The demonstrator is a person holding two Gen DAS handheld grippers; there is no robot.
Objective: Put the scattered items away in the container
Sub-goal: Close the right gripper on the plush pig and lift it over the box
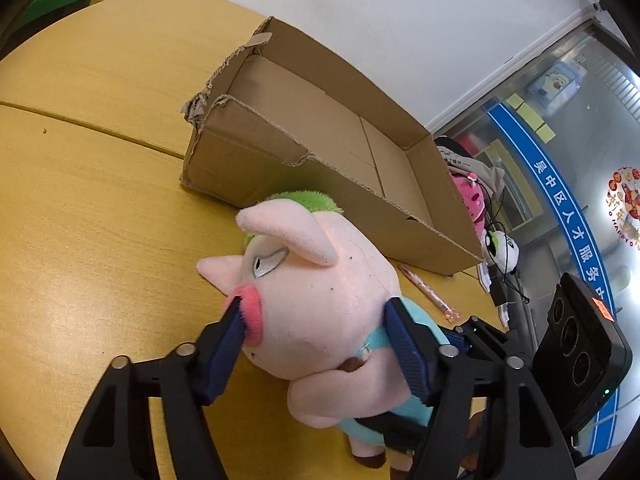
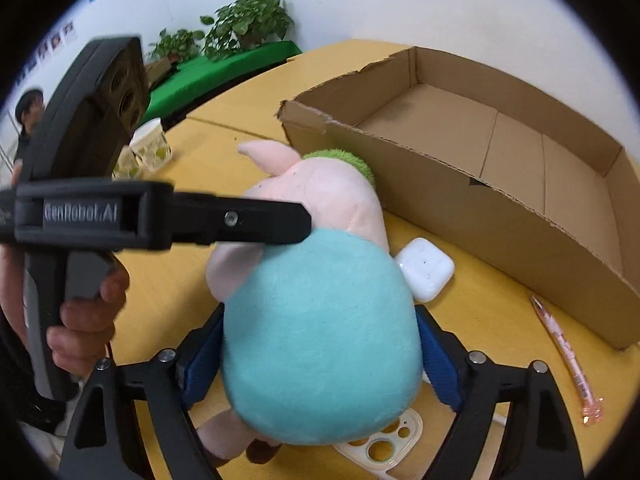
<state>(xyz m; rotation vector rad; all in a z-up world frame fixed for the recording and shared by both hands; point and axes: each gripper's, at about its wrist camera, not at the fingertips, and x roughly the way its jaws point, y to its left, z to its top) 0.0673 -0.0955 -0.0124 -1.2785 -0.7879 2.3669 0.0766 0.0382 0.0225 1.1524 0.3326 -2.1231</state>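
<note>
A pink pig plush [image 1: 320, 304] with green hair and a teal shirt lies on the wooden table [image 1: 92, 216], just in front of an open cardboard box [image 1: 332, 140]. My left gripper [image 1: 316, 320] is shut on the pig's head, one pad on the snout, one behind the neck. My right gripper [image 2: 320, 344] is shut on the pig's teal body [image 2: 320, 344]. The box [image 2: 500, 152] holds nothing visible. A pink pen [image 2: 564, 356] lies by the box's near wall. A white square case [image 2: 426, 272] lies beside the plush. A clear phone case [image 2: 380, 448] lies under it.
The pen also shows in the left wrist view [image 1: 430, 294]. Other plush toys [image 1: 476, 200] and cables sit beyond the box's right end. Paper cups [image 2: 148, 148] stand at the table's left. Potted plants [image 2: 240, 24] line the wall. A person [image 2: 28, 116] stands at far left.
</note>
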